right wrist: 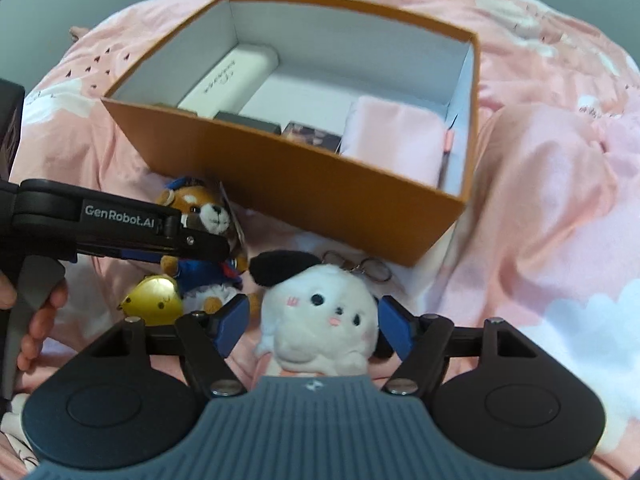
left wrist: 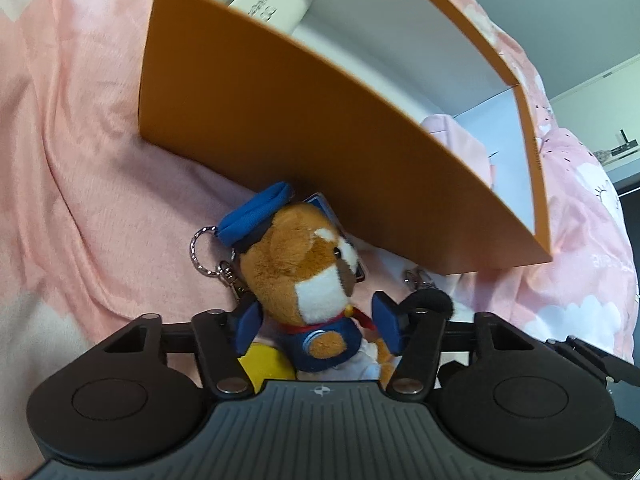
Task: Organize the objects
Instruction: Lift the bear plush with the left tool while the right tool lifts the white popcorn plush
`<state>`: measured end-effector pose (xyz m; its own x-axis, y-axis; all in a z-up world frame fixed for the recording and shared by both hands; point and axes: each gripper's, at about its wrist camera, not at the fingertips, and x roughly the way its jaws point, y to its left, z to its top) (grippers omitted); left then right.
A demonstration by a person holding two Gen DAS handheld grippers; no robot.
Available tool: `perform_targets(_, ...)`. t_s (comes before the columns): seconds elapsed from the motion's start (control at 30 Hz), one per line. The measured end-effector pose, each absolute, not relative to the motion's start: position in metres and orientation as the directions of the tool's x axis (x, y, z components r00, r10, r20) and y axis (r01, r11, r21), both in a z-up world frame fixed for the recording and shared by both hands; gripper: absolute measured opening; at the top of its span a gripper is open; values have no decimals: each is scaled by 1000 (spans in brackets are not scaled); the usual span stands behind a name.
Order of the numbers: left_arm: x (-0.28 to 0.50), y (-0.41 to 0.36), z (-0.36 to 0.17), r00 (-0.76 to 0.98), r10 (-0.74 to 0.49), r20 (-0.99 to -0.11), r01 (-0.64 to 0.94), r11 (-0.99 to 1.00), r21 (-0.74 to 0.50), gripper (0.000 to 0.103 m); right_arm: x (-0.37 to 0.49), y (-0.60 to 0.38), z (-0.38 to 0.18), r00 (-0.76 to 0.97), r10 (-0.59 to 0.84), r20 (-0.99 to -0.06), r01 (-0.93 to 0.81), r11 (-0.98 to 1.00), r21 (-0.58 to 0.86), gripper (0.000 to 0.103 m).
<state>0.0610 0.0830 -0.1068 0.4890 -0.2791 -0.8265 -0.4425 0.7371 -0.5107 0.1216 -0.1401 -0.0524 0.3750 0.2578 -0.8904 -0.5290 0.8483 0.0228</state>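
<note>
On the pink bedspread, at the near left, a small yellow chick toy lies just beside a brown plush dog keychain in a blue cap and blue outfit, its metal ring out to its left. The left gripper straddles this plush: both blue pads sit at either side of its neck and chest, the left one close against the fur, the right one apparently a little off it, so the jaws look loosened around it rather than clamped. A hand grips that tool's trigger at the far left of the right wrist view. Right of the brown plush lies a white plush keychain with a black ear, between the parted pads of the right gripper; whether they press it cannot be told. Beyond both toys stands an open orange box holding a white case, small dark items and a pink pouch.
</note>
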Motion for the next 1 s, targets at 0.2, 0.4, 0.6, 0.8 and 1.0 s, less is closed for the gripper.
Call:
perform_targets(0.2,62,84,-119,480,-310,-821,-452,714,-534,54,121,-131,-66,343,232,-910,-544,839,8,64)
perform_targets(0.4,59,80,-116,482,-292,-826,-430,743,-513,51,122,-120,-86,378,147,-914,-563,820,-101,69)
perform_targets(0.6,49,71,-100,488,-282,-826,-356,799,-484,49,126,-125,-86,378,161,-912,-557,826,-85,66)
perform_targets(0.8,40,72,-80,518,-292,-804,-283,828,-484,48,127,-148,-68,370,240,-898,-506,863,22,62)
perform_targets(1.0,27,71,-47,564,-300,-769,-213,847,-486,47,123,-167,-34,378,334,-863,-493,862,118,63)
